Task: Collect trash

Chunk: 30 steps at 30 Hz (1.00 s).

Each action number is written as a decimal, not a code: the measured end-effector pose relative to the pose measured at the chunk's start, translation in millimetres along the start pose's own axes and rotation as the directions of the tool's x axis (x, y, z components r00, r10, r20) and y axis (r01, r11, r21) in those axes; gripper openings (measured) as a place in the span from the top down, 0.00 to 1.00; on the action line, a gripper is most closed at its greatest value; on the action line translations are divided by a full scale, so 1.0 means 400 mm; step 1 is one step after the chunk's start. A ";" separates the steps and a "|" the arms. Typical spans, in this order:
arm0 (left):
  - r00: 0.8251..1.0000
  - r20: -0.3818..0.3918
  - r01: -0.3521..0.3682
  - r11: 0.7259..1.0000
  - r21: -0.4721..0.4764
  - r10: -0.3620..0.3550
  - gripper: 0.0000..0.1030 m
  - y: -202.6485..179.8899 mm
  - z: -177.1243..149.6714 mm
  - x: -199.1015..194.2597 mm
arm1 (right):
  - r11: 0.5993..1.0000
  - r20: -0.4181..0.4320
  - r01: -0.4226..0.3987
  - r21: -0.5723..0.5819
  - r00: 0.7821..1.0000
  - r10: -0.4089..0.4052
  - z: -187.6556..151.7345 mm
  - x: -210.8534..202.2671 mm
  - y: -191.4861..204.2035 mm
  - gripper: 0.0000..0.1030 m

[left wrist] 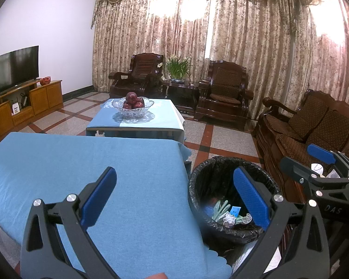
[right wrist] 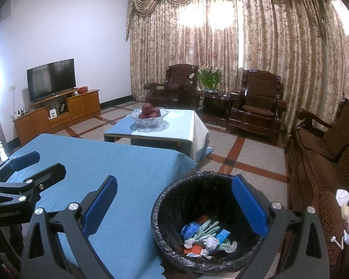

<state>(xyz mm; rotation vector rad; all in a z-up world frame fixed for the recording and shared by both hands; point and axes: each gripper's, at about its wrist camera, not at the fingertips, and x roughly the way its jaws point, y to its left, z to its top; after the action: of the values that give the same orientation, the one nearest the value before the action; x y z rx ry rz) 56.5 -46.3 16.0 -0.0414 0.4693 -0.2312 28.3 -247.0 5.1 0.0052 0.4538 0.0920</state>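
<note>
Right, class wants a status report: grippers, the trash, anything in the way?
Left gripper open, empty. Right gripper open, empty. Trash in black-lined bin; blue tablecloth shows none. Nothing in the way.

- You have two grippers in view: the left gripper (left wrist: 174, 200) and the right gripper (right wrist: 174, 205), each with two blue-padded jaws standing wide apart.
- One bin (right wrist: 174, 193) lined with a black bag stands on the floor.
- Inside it you can count one crumpled white paper ball (right wrist: 210, 241), one blue wad (right wrist: 189, 230), one small blue slip (right wrist: 222, 234) and one pale green glove (right wrist: 207, 229); the rest is too tangled to count.
- Two blue-clothed worktops: the near worktop (right wrist: 100, 162) and the far worktop (right wrist: 179, 125).
- One glass bowl (right wrist: 149, 118) of red apples; you cannot tell their number.
- Two wooden armchairs: one armchair (right wrist: 174, 83) and another armchair (right wrist: 258, 100).
- One sofa (right wrist: 325, 144), one television (right wrist: 51, 79), one potted plant (right wrist: 209, 78).
</note>
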 end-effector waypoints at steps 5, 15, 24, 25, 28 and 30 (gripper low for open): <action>1.000 0.000 -0.001 1.000 0.000 0.001 0.05 -0.002 0.000 0.000 | 1.000 -0.001 0.000 0.001 1.000 0.000 0.000 0.000 0.000 0.06; 1.000 -0.004 0.001 1.000 -0.004 -0.001 0.05 0.006 0.000 0.003 | 1.000 -0.005 0.000 0.001 1.000 0.000 -0.004 0.002 0.002 0.06; 1.000 -0.004 -0.001 1.000 -0.004 0.001 0.05 0.005 0.003 0.003 | 1.000 -0.006 0.000 0.001 1.000 0.000 -0.006 0.002 0.004 0.06; 1.000 -0.006 -0.001 1.000 -0.005 0.001 0.05 0.007 0.001 0.004 | 1.000 -0.006 0.000 0.001 1.000 0.000 -0.006 0.003 0.002 0.06; 1.000 -0.012 -0.003 1.000 -0.007 0.003 0.05 0.012 -0.002 0.007 | 1.000 -0.010 -0.002 0.002 1.000 0.002 -0.011 0.006 0.004 0.06; 1.000 -0.015 -0.005 1.000 -0.008 0.005 0.05 0.011 -0.006 0.008 | 1.000 -0.010 -0.003 0.002 1.000 0.003 -0.015 0.008 0.005 0.06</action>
<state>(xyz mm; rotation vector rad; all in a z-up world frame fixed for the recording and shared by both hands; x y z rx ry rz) 59.0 -42.8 12.2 -0.0461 0.4855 -0.2251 28.3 -244.9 -1.6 0.0071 0.4639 0.0950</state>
